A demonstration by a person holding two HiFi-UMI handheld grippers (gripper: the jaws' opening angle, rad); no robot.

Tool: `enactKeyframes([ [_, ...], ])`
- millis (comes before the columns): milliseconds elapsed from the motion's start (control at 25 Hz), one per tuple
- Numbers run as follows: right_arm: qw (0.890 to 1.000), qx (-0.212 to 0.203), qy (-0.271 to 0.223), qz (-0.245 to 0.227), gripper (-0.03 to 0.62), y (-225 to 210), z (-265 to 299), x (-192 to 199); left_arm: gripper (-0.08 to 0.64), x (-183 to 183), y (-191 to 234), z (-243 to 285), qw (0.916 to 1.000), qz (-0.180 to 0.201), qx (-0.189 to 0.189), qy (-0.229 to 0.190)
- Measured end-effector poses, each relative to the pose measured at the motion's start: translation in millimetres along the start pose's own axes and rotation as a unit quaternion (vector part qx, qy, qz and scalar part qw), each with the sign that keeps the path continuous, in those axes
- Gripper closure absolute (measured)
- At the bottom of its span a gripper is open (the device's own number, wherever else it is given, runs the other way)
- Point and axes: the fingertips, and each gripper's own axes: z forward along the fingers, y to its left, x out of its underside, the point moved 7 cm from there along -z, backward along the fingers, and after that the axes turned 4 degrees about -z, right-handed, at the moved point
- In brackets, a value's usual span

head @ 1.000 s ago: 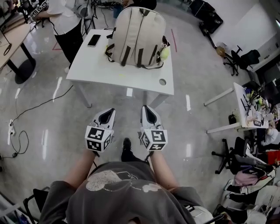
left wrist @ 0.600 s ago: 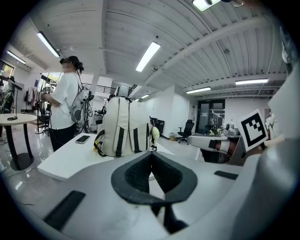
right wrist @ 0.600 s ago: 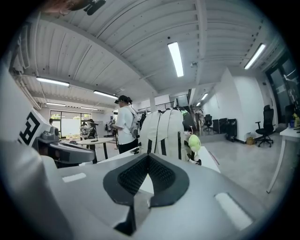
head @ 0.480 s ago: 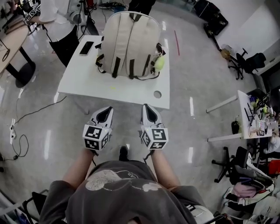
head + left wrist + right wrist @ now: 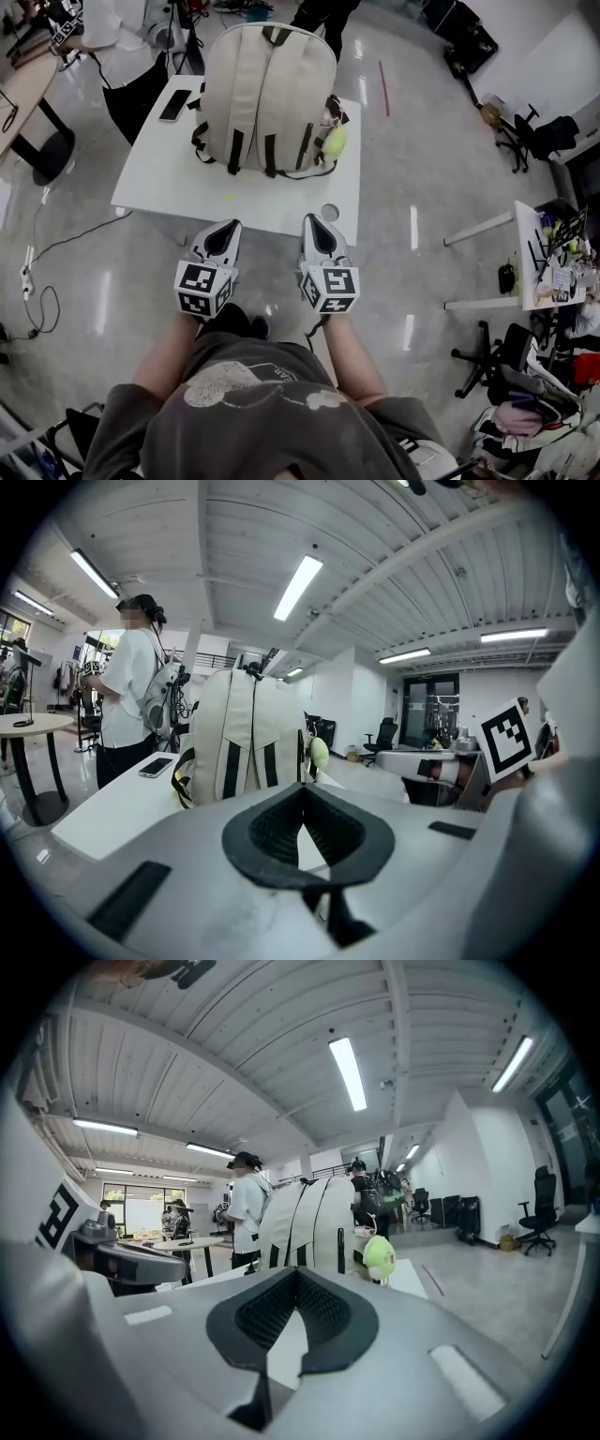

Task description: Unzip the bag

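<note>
A beige backpack (image 5: 267, 94) with dark straps stands upright on the white table (image 5: 159, 178), its strap side facing me. A pale green plush charm (image 5: 334, 142) hangs at its right side. No zipper shows from here. My left gripper (image 5: 217, 242) and right gripper (image 5: 319, 234) are side by side just short of the table's near edge, both shut and empty. The left gripper view shows the backpack (image 5: 246, 738) ahead of the shut left gripper (image 5: 302, 789). In the right gripper view, the backpack (image 5: 314, 1222) and charm (image 5: 379, 1258) lie beyond the right gripper (image 5: 295, 1274).
A black phone (image 5: 174, 105) lies on the table left of the bag. A cable hole (image 5: 329, 212) is near the front right corner. A person in white (image 5: 131, 705) stands at the far left corner. Cables (image 5: 37, 281) trail on the floor at left; desks and chairs (image 5: 525, 281) stand at right.
The table and backpack have drawn closer as I walked forward. Both grippers kept their side-by-side pose and stayed shut.
</note>
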Motion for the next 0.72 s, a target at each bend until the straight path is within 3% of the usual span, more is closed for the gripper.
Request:
enactKeyframes([
  [720,0.999,0.05,0.009,-0.003,0.592,-58.4,100.0,-20.0,0.554,-45.8,42.8,129.8,0.9977,0.017,0.066,0.002],
])
